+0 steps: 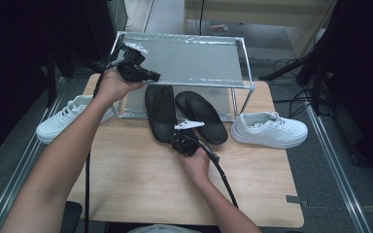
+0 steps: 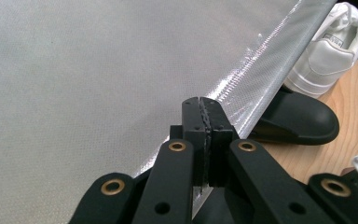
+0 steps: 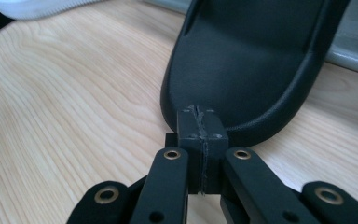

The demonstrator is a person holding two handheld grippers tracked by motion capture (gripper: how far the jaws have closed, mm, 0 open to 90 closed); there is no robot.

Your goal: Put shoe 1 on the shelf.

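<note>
Sneakers and sandals are spread across a wooden table (image 1: 141, 179). At the left edge of the high view a white sneaker (image 1: 60, 120) is seen, partly off the tabletop. Above it, the left gripper (image 1: 148, 75) is held at the front rail of a grey shelf rack (image 1: 184, 58), its jaws pressed together on nothing. In the centre, two black sandals (image 1: 159, 111) (image 1: 203, 115) lie side by side; the right gripper (image 1: 177, 138) is closed empty at the left sandal's heel. At the right, a second white sneaker (image 1: 269, 130) rests.
</note>
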